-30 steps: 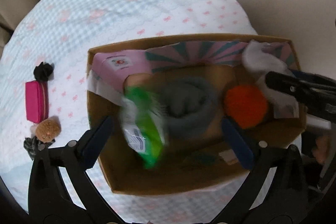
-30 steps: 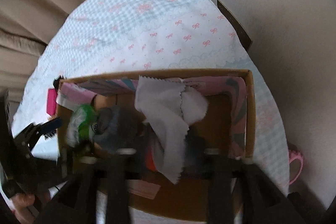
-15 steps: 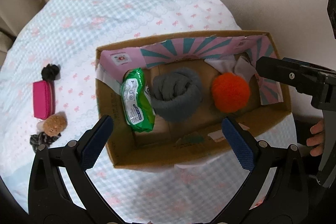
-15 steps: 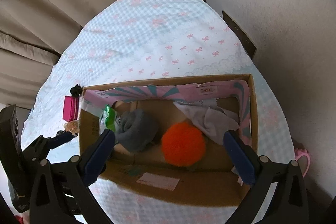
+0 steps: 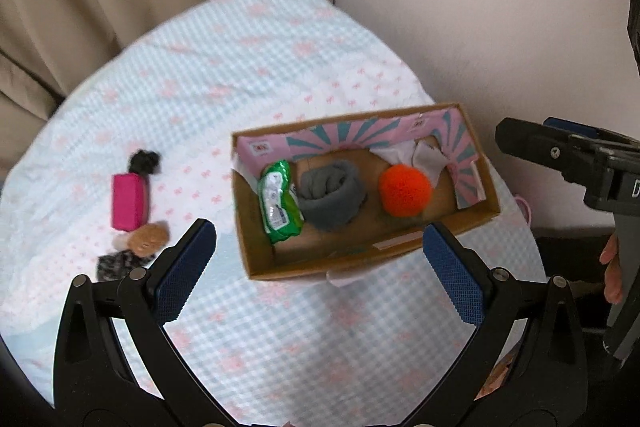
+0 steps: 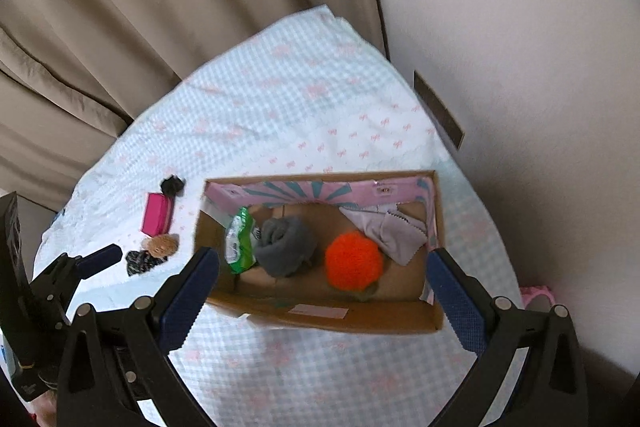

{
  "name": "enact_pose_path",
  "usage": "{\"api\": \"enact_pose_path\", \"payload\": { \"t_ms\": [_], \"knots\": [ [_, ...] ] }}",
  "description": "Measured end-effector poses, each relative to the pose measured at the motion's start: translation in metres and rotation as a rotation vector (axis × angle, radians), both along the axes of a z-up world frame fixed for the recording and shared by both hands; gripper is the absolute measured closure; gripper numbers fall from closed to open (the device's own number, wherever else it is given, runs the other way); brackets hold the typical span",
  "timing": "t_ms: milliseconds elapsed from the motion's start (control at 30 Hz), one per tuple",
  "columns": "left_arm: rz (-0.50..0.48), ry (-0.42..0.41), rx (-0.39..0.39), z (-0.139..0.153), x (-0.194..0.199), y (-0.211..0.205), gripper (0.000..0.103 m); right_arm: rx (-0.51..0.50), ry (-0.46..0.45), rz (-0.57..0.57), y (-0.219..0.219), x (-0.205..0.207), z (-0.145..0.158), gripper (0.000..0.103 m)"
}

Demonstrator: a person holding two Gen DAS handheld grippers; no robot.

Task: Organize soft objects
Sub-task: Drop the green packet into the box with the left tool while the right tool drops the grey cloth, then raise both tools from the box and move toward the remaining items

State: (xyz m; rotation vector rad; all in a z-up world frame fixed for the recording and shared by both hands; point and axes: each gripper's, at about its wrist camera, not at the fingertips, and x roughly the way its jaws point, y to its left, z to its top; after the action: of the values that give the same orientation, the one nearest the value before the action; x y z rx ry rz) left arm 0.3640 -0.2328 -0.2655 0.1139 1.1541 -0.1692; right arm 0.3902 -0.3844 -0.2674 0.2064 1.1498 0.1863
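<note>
Where the right wrist view alone shows a pink plastic item (image 6: 538,297) on the floor past the table (image 6: 280,115) edge, my left wrist view alone catches the operator's fingers (image 5: 612,267) on the other handle.

Cardboard box (image 5: 360,265), pink-and-teal lined, on gingham cloth with bows: green wet-wipe pack (image 5: 278,205), glossy; rolled grey sock (image 5: 330,197), knit; orange pompom (image 5: 405,190), fuzzy and round; white cloth (image 6: 394,235), pinked edge, in the far right corner.

Outside the box, left: magenta pouch (image 5: 128,201), black scrunchie (image 5: 144,161), brown plush (image 5: 150,239), patterned scrunchie (image 5: 120,263).

Left gripper (image 5: 320,267): jaws wide apart, holding nothing, above the box's near wall. Right gripper (image 6: 320,291): the same.

Open cloth lies beyond the box; wall close on the right.
</note>
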Motion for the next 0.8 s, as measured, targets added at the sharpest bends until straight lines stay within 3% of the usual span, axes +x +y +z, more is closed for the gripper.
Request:
{"api": "enact_pose_path", "payload": {
  "t_ms": [367, 567, 800],
  "knots": [
    [0.035, -0.194, -0.035, 0.096, -0.070, 0.031, 0.000, -0.077, -0.205, -0.013, 0.021, -0.071, 0.093, 0.000],
    [0.057, -0.322, -0.053, 0.145, -0.121, 0.056, 0.000, -0.132, -0.311, -0.012, 0.042, -0.119, 0.129, 0.000],
    [0.100, -0.430, -0.093, 0.179, -0.173, 0.092, 0.000, -0.186, -0.419, -0.083, 0.069, -0.178, 0.159, 0.000]
  ]
}}
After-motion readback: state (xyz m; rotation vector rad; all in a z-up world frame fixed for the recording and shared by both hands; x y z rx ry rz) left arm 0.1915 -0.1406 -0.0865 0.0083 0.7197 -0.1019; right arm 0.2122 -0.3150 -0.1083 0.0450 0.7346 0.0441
